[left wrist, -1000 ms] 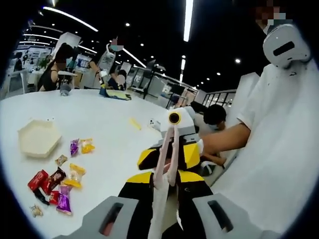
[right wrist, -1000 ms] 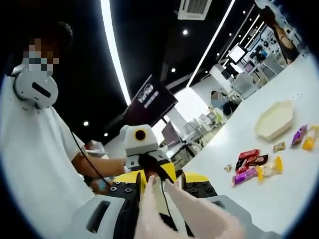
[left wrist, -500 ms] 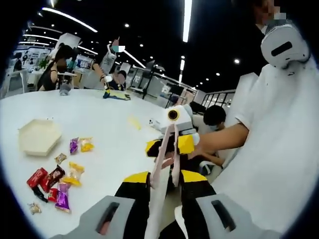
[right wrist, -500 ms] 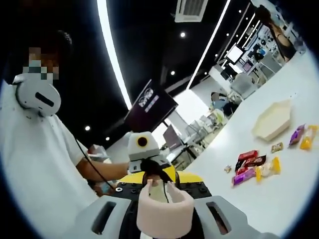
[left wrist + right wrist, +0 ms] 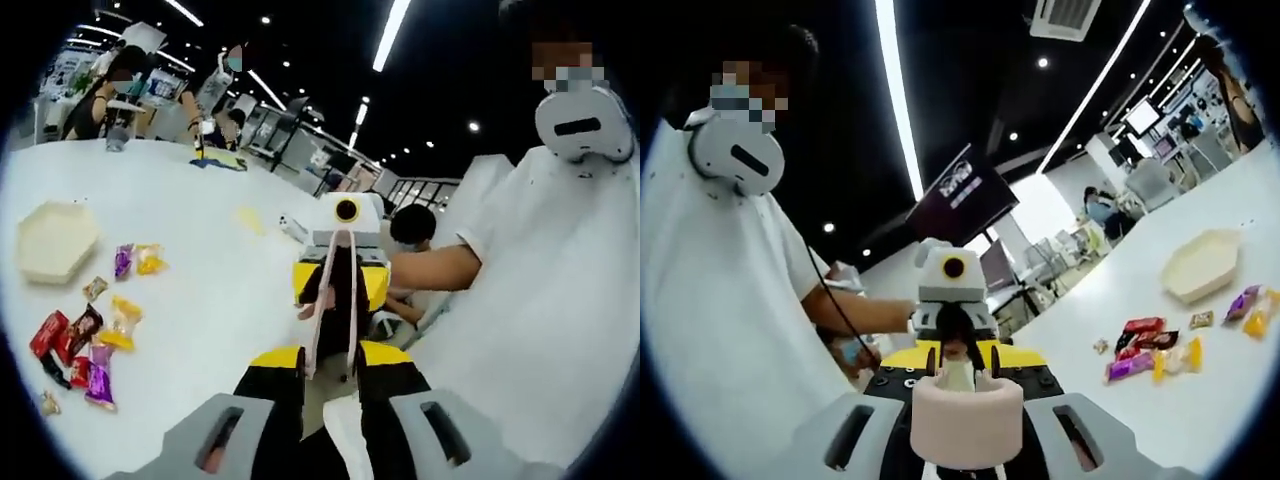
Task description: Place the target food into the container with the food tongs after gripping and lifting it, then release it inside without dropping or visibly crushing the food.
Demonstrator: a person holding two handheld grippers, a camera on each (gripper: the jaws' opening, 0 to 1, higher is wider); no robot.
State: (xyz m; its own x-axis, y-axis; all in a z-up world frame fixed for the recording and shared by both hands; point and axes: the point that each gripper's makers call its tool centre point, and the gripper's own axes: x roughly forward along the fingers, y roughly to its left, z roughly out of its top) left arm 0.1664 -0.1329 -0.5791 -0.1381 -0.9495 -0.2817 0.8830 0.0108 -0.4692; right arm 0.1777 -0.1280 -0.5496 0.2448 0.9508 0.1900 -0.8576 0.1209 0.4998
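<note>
White round surface (image 5: 200,270) carrying assorted foil-wrapped sweets (image 5: 85,340), near a cream hexagonal tray (image 5: 55,240). Step: readying the pale pink plastic serving tool (image 5: 967,420), clamped at its looped end by the right tongs (image 5: 967,385). Whether the left tongs (image 5: 328,358) press it cannot be told. Sweets lie well apart; an approach is probably next.

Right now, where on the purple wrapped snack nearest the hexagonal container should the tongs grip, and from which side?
Judging by its pose, grip the purple wrapped snack across its narrow middle, coming from above. It lies flat on the white table, beside a yellow packet, so closing across the width from the free side avoids nudging the neighbour. The hexagonal container sits close by.
</note>
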